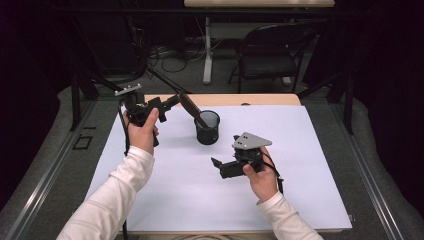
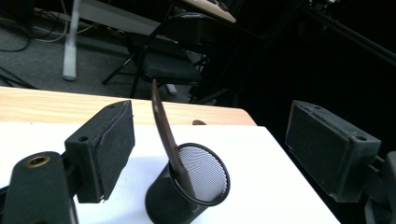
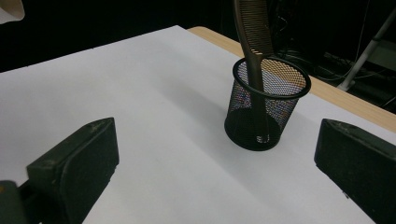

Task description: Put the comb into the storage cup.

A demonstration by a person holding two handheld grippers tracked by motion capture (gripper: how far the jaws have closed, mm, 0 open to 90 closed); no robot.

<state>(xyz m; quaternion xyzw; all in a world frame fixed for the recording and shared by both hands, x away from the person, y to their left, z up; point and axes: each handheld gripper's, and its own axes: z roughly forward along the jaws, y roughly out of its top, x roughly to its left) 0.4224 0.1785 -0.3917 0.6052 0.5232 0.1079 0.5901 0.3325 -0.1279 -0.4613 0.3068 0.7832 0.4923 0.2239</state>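
Because the brown comb (image 1: 191, 107) stands handle-down in the black mesh pen cup (image 1: 207, 127) at the upper centre of the high view, leaning on the rim toward the upper left, it no longer needs your support, and your left gripper (image 1: 172, 102) hovers just beside its free end with jaws spread, touching nothing. Your right gripper (image 1: 216, 165) waits at centre right on the white table cover (image 1: 300, 165), jaws likewise parted and empty, well apart from the cup so the placing hand keeps free room.
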